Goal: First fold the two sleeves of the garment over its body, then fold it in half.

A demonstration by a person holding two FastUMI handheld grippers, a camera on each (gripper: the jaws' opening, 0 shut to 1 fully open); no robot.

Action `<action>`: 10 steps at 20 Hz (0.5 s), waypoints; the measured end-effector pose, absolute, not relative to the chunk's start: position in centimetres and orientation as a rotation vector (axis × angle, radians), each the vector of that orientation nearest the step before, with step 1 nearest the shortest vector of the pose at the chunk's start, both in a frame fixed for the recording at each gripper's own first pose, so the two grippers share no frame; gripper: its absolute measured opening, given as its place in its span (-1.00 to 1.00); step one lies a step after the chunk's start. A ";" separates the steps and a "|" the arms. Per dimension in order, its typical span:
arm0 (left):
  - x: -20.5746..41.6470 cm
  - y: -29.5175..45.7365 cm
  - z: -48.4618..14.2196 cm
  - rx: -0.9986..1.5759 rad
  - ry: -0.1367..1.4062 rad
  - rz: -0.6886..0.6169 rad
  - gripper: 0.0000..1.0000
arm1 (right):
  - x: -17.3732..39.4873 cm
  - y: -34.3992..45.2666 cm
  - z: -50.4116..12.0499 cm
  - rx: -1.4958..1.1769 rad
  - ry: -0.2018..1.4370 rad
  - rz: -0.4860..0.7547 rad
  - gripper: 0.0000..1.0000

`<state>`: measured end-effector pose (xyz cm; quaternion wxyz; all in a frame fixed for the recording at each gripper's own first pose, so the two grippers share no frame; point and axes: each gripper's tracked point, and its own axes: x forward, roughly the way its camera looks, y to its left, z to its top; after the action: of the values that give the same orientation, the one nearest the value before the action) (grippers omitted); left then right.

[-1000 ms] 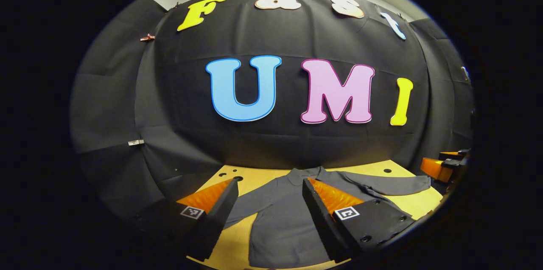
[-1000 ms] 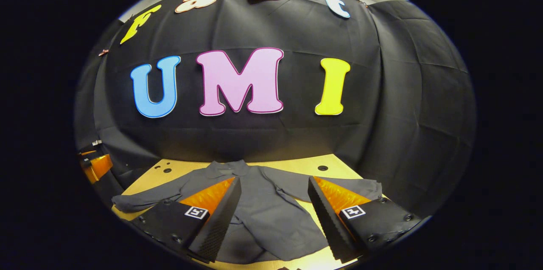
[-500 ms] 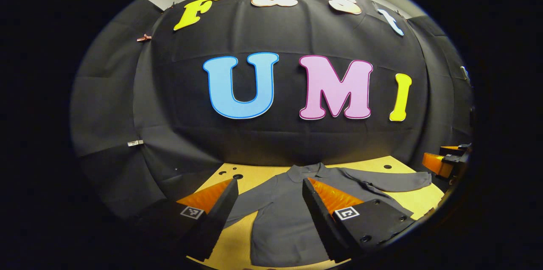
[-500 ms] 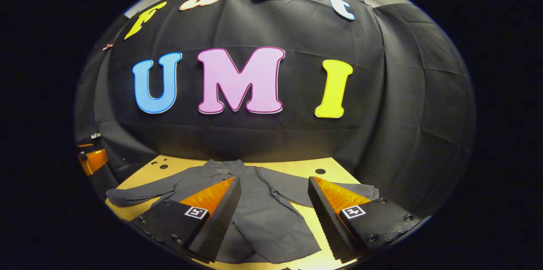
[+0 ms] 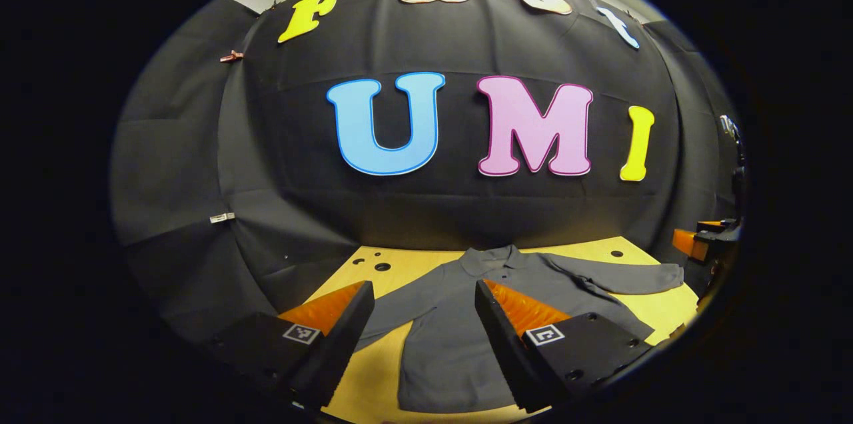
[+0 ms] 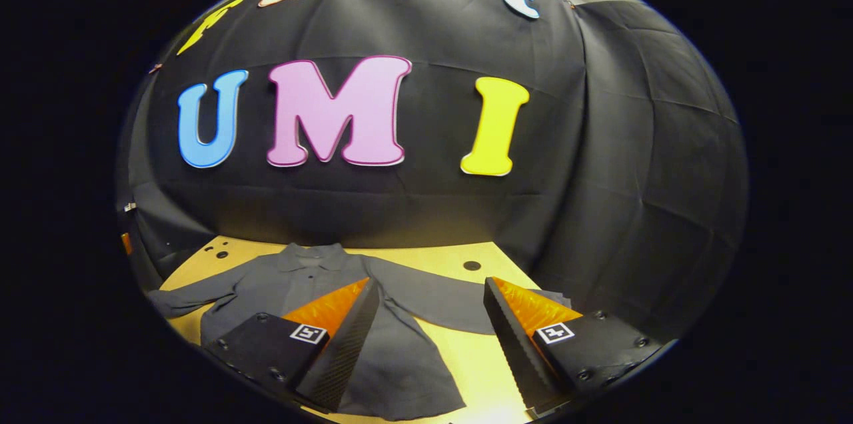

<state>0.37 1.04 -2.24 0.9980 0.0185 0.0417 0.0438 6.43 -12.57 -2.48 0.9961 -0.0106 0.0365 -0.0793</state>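
Observation:
A dark grey long-sleeved garment (image 5: 440, 337) lies flat on the yellow wooden table (image 5: 370, 374), collar (image 5: 493, 257) toward the back wall. Its sleeves are spread out to both sides: one sleeve (image 5: 406, 307) runs to the left, the other sleeve (image 5: 626, 277) to the right. My left gripper (image 5: 421, 287) hovers open above the garment's left shoulder with nothing between its fingers. In the right gripper view the garment (image 6: 400, 357) sits to the left, and my right gripper (image 6: 430, 283) stands open over the right sleeve (image 6: 440, 301). The right gripper (image 5: 700, 241) also shows as orange at the far right edge.
The table (image 6: 480, 357) has small round holes (image 5: 382, 267) near its back edge, one hole (image 6: 472, 265) behind the right sleeve. Black cloth walls close in the back and both sides of the table.
The right gripper has swung toward the right, so the garment sits further left in its view. The left gripper has shifted slightly. The garment lies as before and both grippers stay open.

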 end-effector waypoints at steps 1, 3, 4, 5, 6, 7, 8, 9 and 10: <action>0.3 1.2 -2.2 0.037 0.089 0.097 0.92 | 6.8 -13.9 -2.9 -0.010 0.086 -0.186 0.95; 0.4 1.4 -2.3 0.033 0.101 0.117 0.92 | 7.9 -16.3 -3.7 0.019 0.105 -0.225 0.95; 0.6 1.4 -2.9 0.021 0.115 0.125 0.92 | 8.6 -17.3 -4.2 0.026 0.115 -0.229 0.95; 0.7 1.4 -3.5 0.004 0.134 0.134 0.92 | 9.2 -18.4 -5.0 0.023 0.131 -0.238 0.95; 0.7 1.3 -4.2 -0.011 0.154 0.146 0.92 | 9.9 -19.6 -5.7 0.017 0.145 -0.247 0.96; 0.8 1.3 -4.7 -0.021 0.173 0.161 0.92 | 10.4 -20.7 -6.4 0.017 0.162 -0.254 0.96; 0.7 1.4 -5.3 -0.028 0.190 0.177 0.92 | 10.9 -21.7 -7.2 0.018 0.179 -0.261 0.96; 0.7 1.3 -5.8 -0.033 0.205 0.190 0.93 | 11.5 -22.9 -7.9 0.017 0.196 -0.271 0.96; 0.7 1.0 -6.4 -0.037 0.219 0.196 0.92 | 12.1 -24.1 -8.6 0.017 0.211 -0.282 0.96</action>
<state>0.68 1.04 -6.44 0.9890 -0.0187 0.1093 0.0976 12.06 -24.06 -8.59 0.9845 0.0083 0.1050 -0.1404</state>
